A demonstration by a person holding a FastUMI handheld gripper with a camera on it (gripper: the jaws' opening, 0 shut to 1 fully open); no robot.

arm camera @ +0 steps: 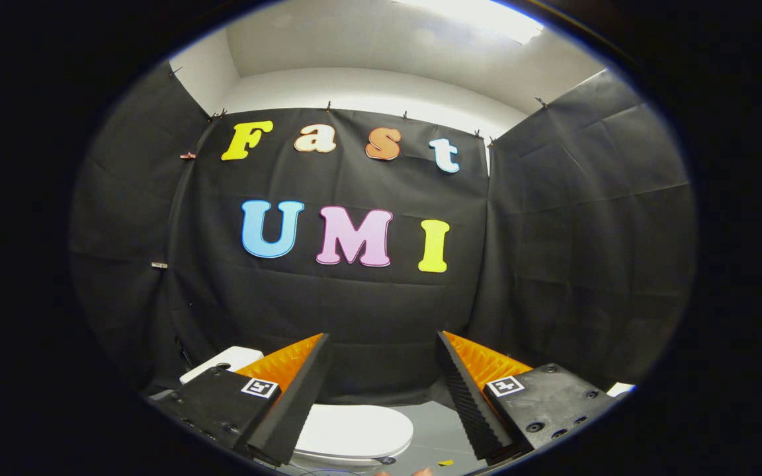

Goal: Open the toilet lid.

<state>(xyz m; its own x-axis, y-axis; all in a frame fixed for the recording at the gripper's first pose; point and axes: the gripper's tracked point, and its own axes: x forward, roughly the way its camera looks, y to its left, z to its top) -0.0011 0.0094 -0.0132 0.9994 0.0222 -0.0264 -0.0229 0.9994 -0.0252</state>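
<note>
At the bottom centre of the frame the gripper (pixel 381 390) has its fingers spread wide with nothing between them, probably so one finger can hook under an edge. Below and between them, lower centre, lies the white toilet lid (pixel 354 430), flat down on the bowl and not yet raised. The white tank (pixel 222 361) sits lower left, behind the left finger, against the black cloth wall (pixel 381 304).

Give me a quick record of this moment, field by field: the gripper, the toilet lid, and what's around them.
gripper: open, fingers spread wide, holding nothing
toilet lid: white, closed flat, low between the fingers and below them
contact: none, fingers are apart from the lid
tank: white, behind the left finger
floor: grey, beside the toilet
backdrop: black cloth wall beyond the fingers
task state: lid not yet opened
</note>
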